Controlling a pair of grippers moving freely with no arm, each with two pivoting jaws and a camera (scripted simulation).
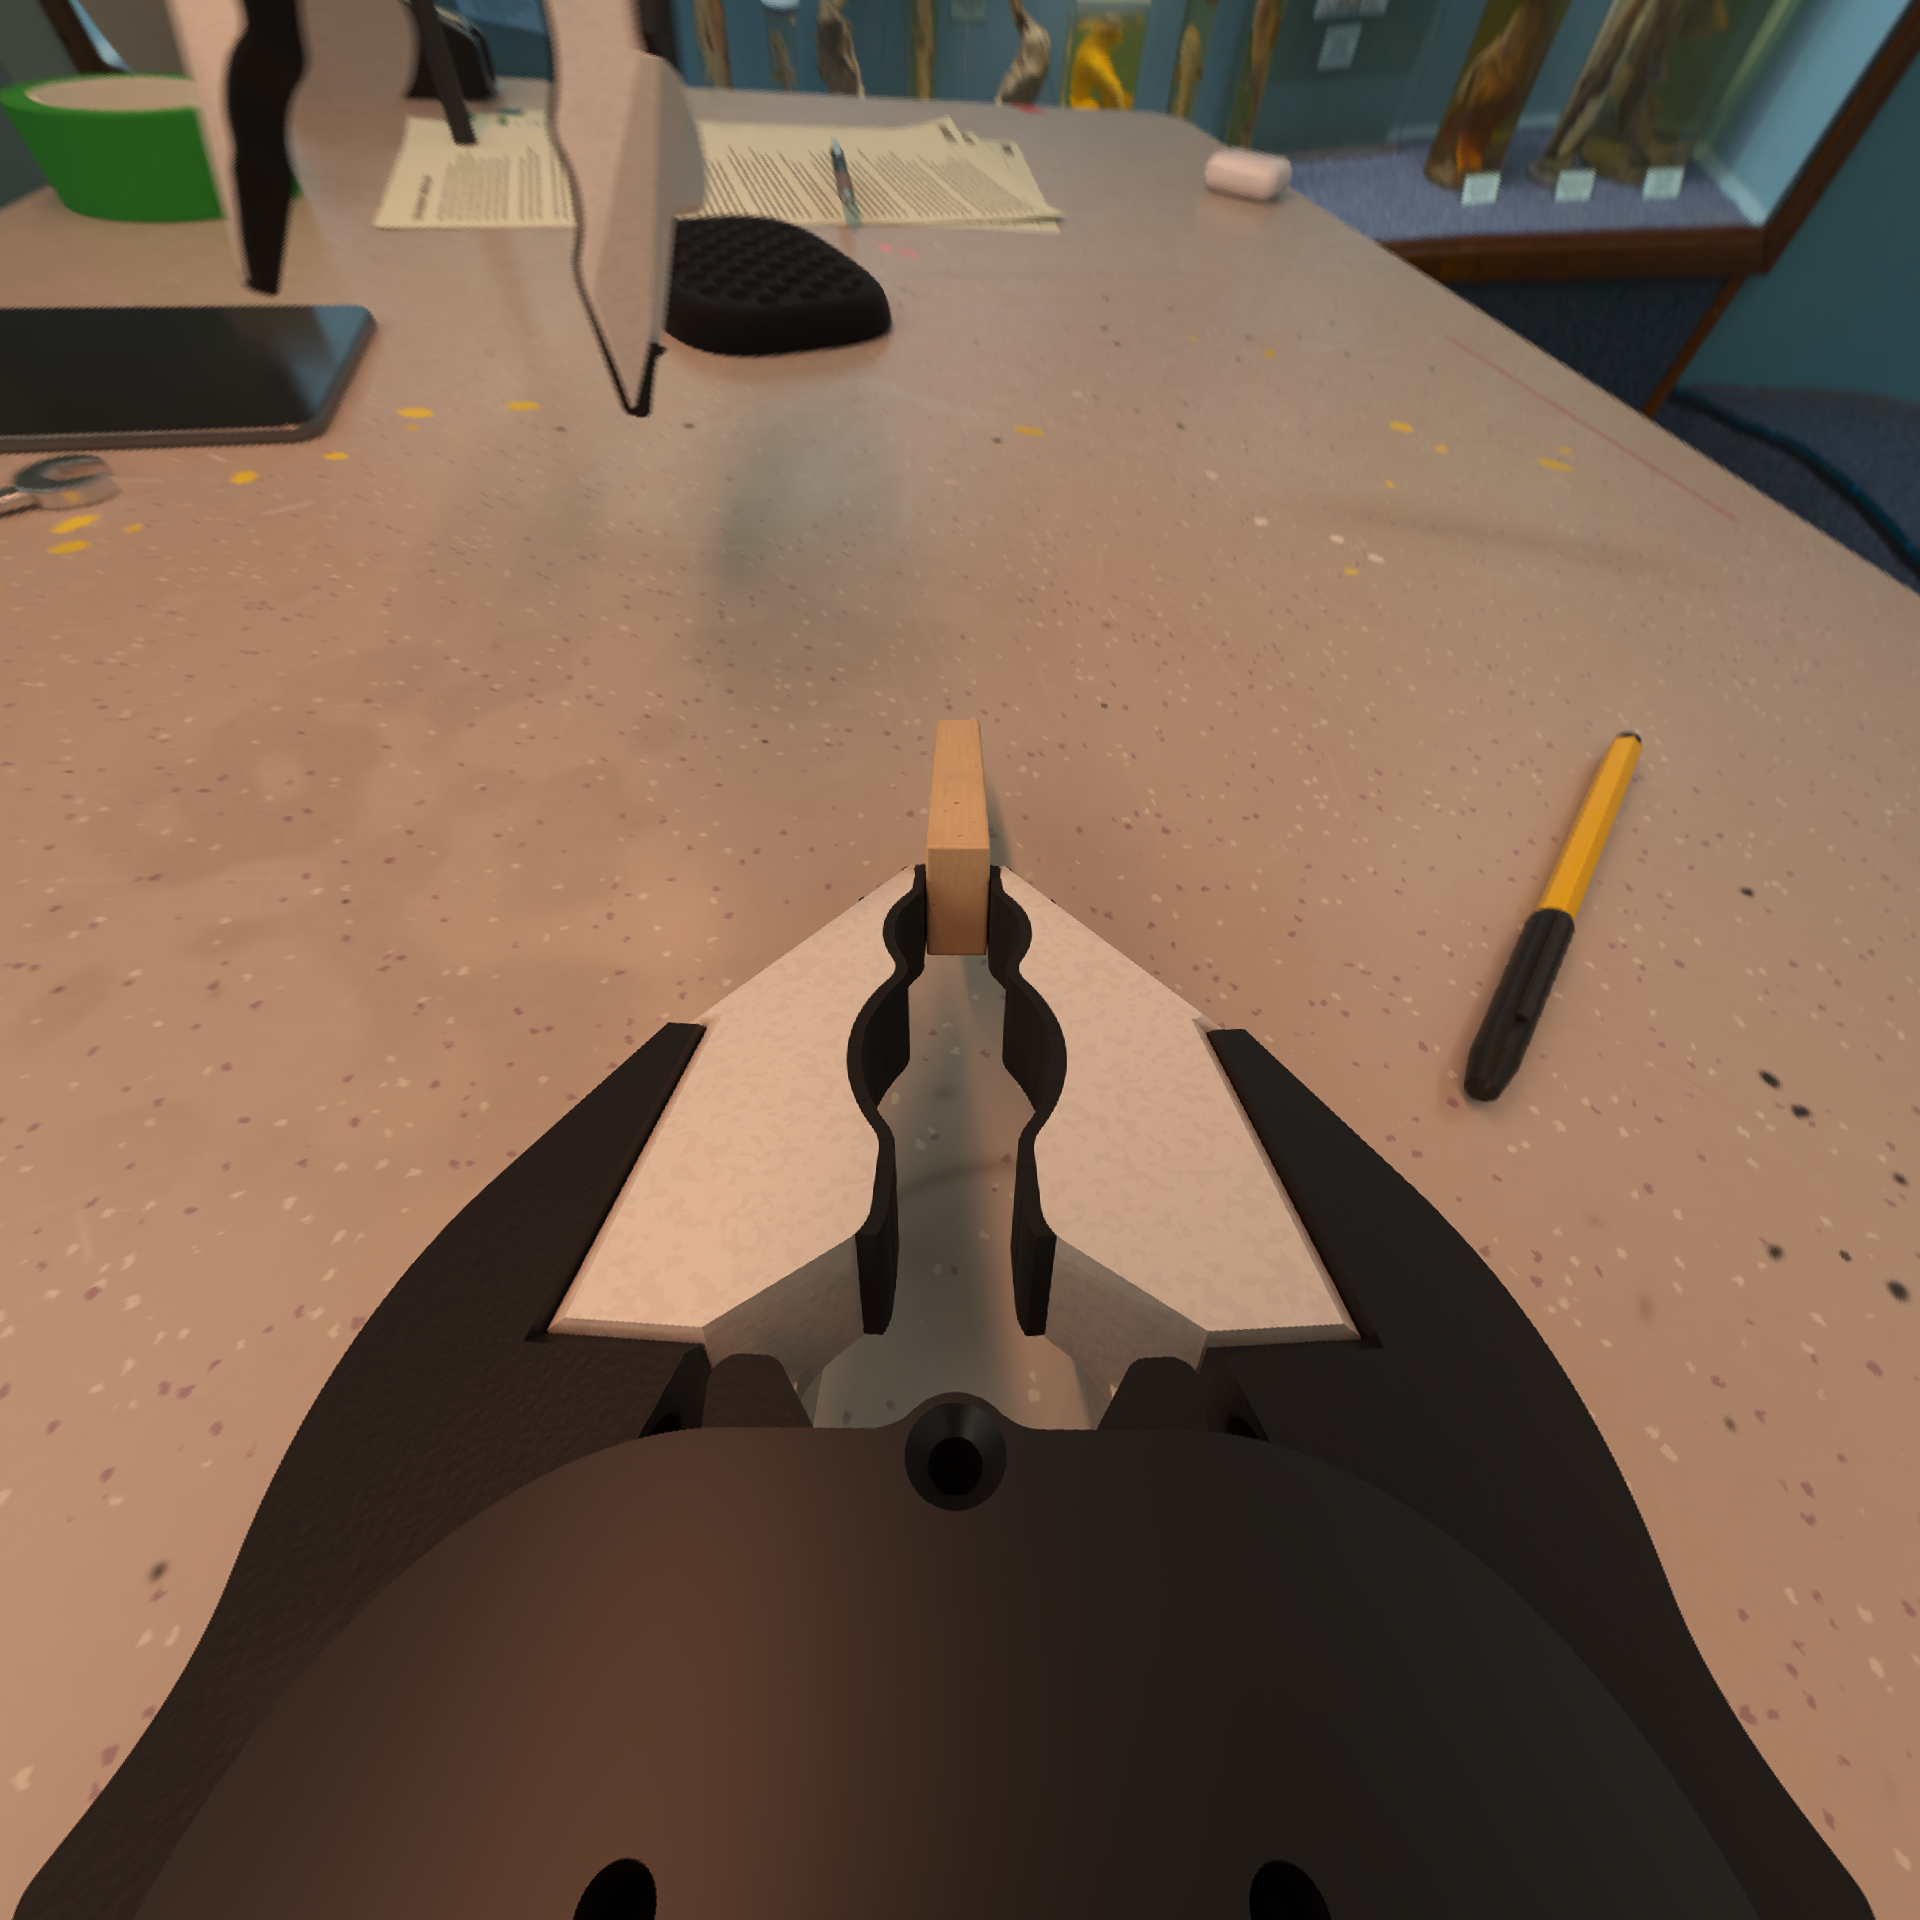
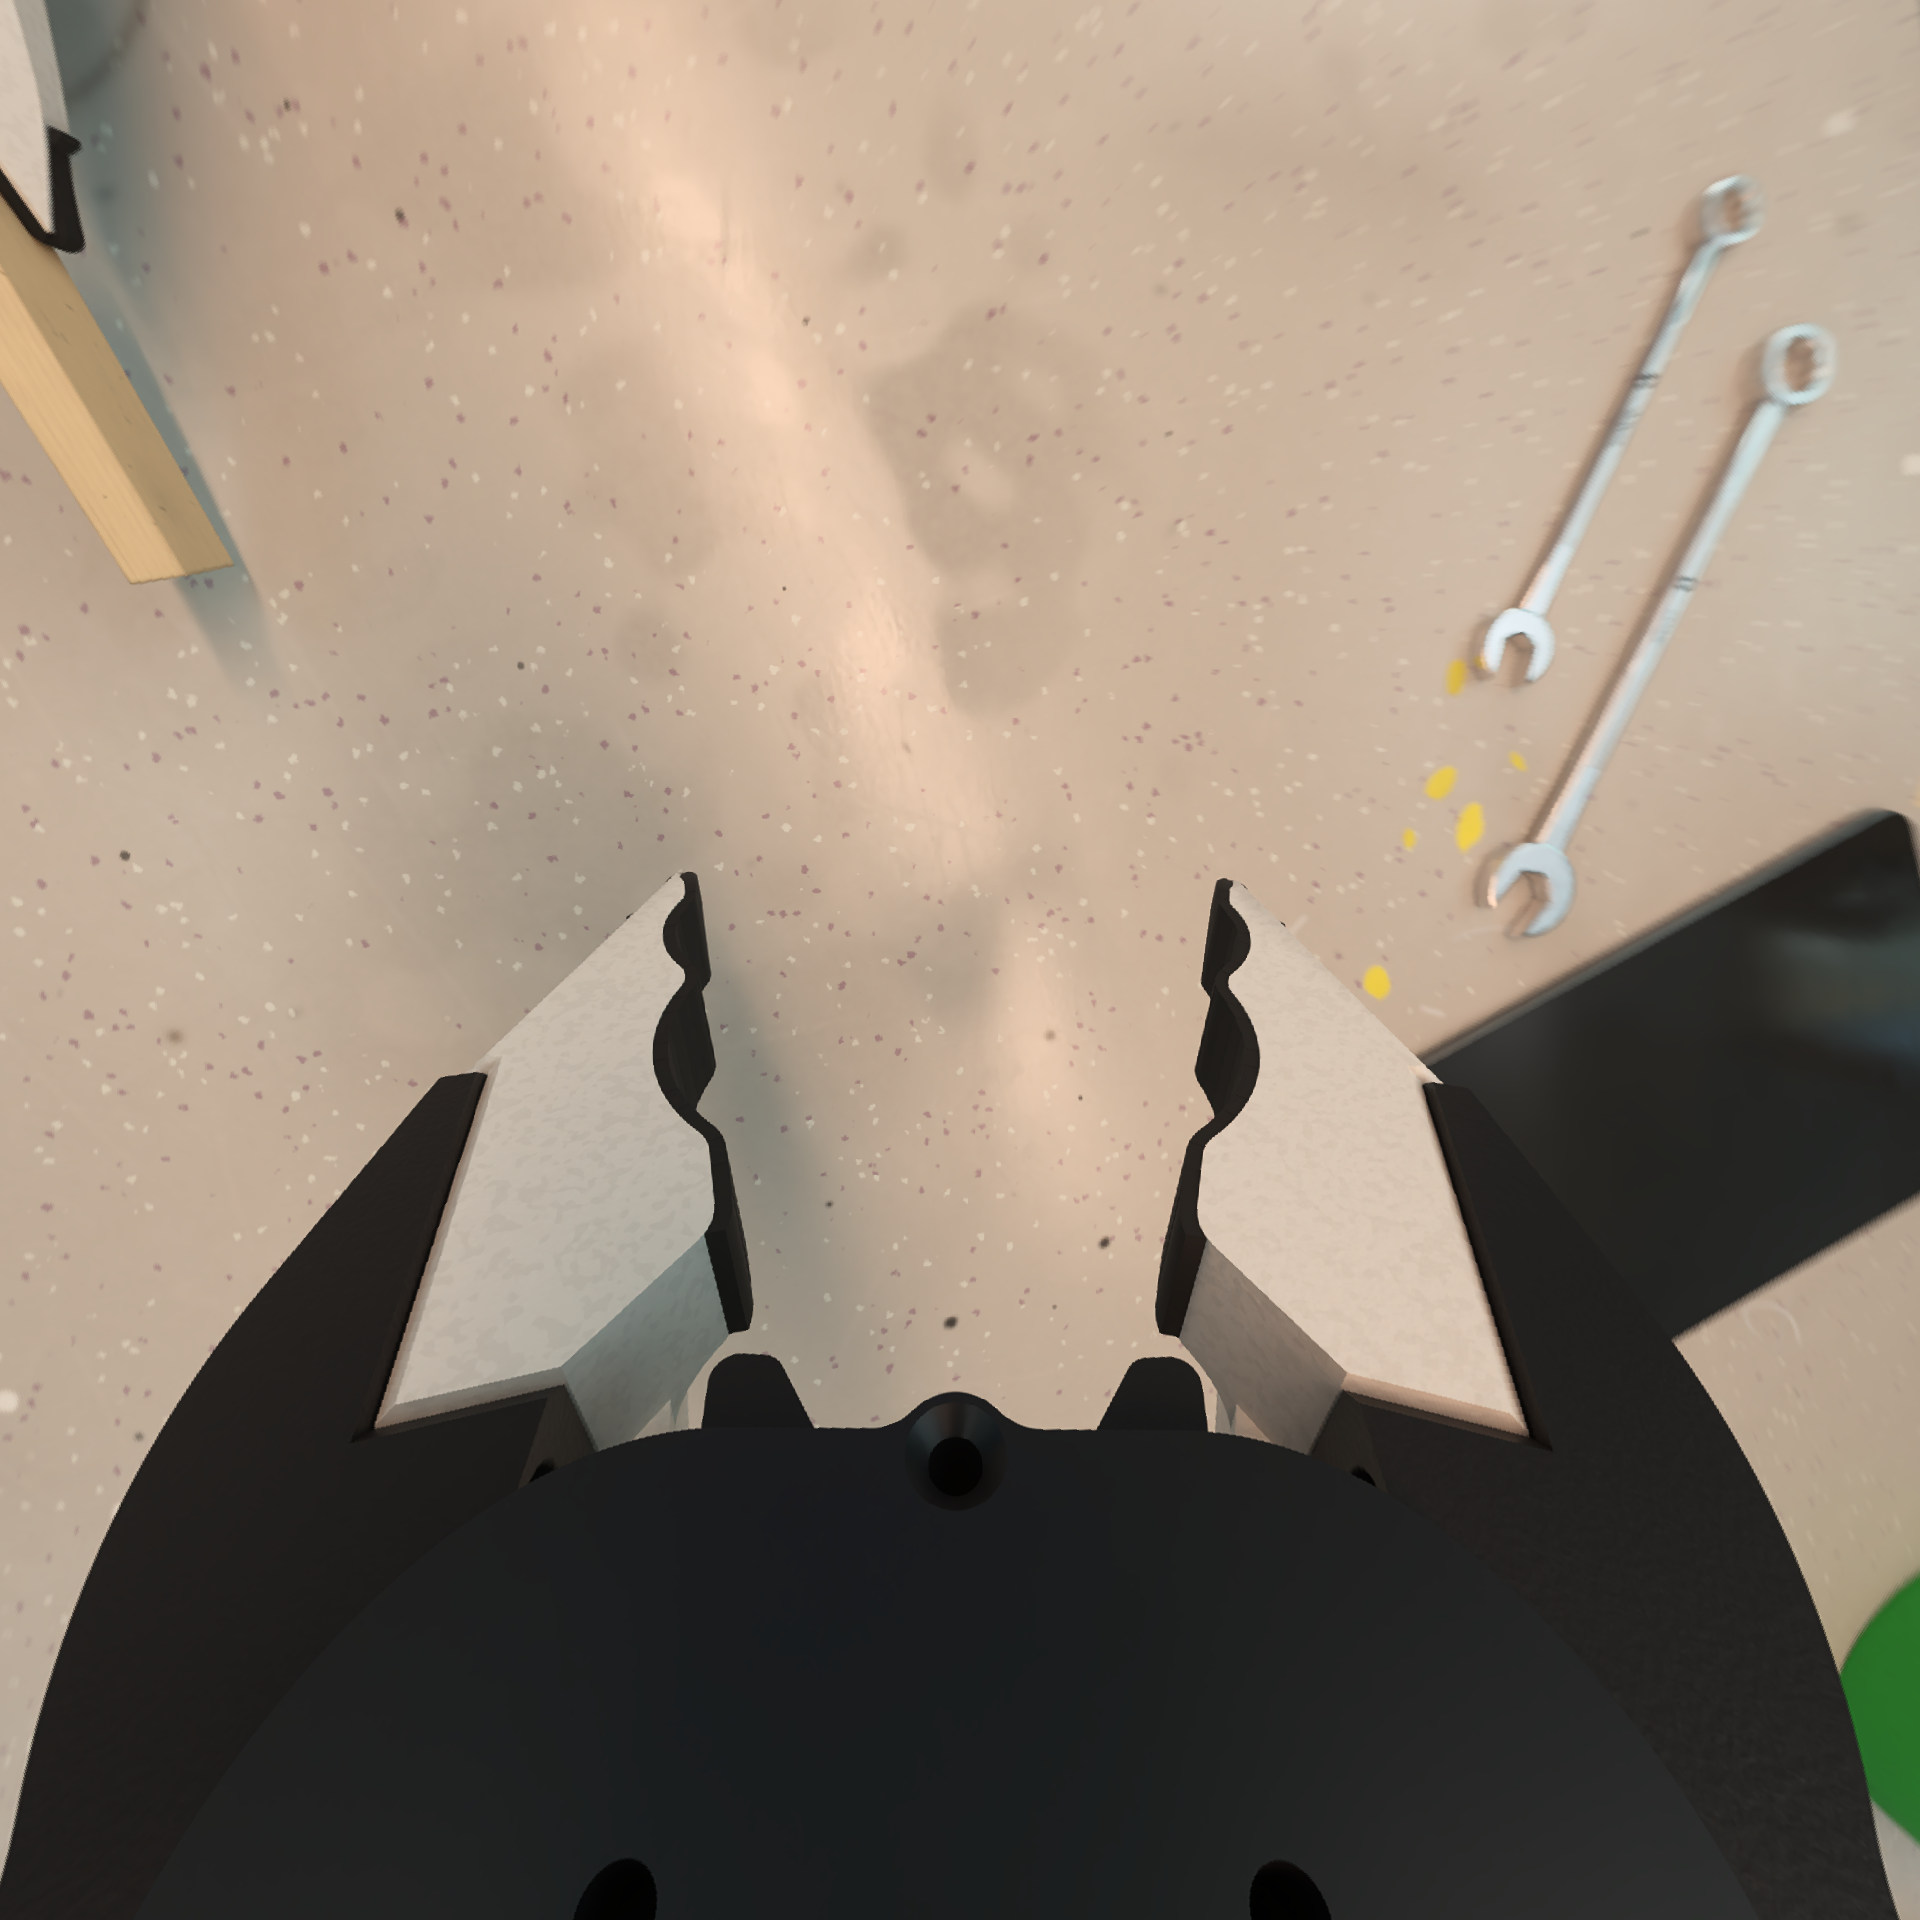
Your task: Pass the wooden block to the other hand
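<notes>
Gripping the wooden block (image 1: pixel 957 878) by its near end, the left gripper (image 1: pixel 956 914) has its jaws closed on both narrow sides, so the block juts forward past the tips, lifted clear of the table (image 1: pixel 1195 623). That leaves the far end free, probably for the other gripper to take. The right gripper (image 2: pixel 954 904) has its jaws spread wide with nothing between them, pointing down at bare table; in its view the block shows at the upper left edge, well apart from its tips, so the handover has not yet begun.

Right of the block lies one yellow-and-black pen (image 1: pixel 1553 920). Beyond the block are one black phone (image 1: pixel 177 369), one green tape roll (image 1: pixel 114 145), one black mesh pad (image 1: pixel 774 275) and some printed sheets (image 1: pixel 883 171) with a second pen on them. Two wrenches (image 2: pixel 1621 426) lie side by side near the phone.
</notes>
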